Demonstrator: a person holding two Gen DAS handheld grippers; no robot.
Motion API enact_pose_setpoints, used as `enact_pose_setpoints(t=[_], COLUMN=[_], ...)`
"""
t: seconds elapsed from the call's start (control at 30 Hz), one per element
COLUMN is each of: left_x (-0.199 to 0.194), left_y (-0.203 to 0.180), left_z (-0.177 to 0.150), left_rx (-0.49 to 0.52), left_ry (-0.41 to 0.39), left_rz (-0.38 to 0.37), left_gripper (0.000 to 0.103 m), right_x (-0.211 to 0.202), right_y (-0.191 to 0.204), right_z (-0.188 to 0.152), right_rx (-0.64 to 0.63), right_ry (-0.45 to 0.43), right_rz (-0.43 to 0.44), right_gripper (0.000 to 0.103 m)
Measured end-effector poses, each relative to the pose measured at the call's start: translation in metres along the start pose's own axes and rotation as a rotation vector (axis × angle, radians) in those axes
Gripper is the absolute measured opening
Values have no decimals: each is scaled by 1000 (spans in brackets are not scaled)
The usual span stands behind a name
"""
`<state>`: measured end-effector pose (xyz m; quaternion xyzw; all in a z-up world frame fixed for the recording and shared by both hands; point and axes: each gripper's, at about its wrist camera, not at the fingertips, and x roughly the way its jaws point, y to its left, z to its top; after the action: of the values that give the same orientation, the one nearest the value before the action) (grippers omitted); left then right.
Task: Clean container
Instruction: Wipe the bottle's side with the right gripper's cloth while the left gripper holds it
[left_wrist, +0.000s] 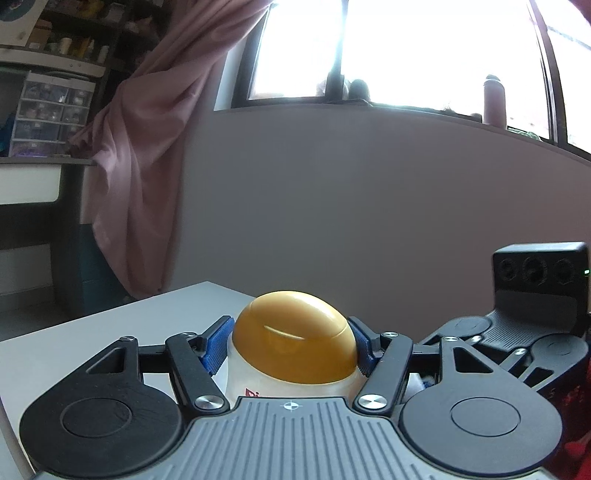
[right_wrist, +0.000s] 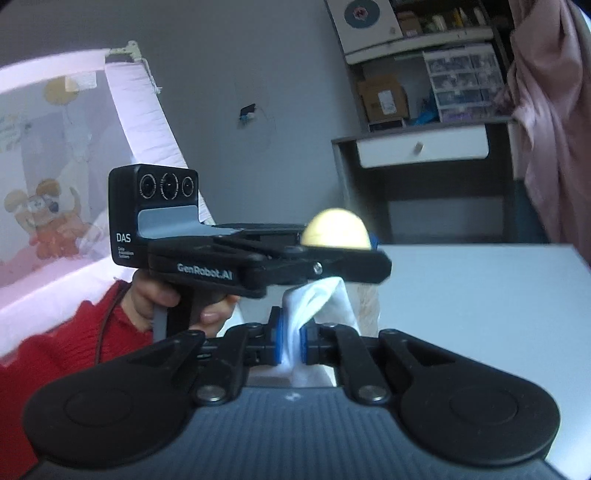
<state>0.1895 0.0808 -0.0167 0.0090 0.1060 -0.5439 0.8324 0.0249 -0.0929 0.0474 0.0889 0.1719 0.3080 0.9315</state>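
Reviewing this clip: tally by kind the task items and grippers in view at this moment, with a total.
Container with yellow cap: 1
White cloth: 1
Grippers: 2, the left gripper and the right gripper
Total: 4

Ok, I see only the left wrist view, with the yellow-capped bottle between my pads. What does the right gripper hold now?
Observer: The right gripper is shut on a white cloth.
Operator: Does the cloth reach the bottle?
Observer: It rises toward the bottle, just under the left gripper. I cannot confirm that they touch.
Operator: And what is behind the left gripper?
Observer: A hand with a red sleeve grips its handle.
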Motion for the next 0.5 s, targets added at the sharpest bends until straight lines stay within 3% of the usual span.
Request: enact_pose_setpoints(t=[0.5], left_x=[-3], left_y=[-2], left_z=[6], left_rx=[5], left_ry=[5], left_rz=[5], left_gripper=[65], right_x=[26], right_y=[-25], right_z=[-35], right_rx=[130], right_ry=[124], right_rz=[59], right_gripper=[9])
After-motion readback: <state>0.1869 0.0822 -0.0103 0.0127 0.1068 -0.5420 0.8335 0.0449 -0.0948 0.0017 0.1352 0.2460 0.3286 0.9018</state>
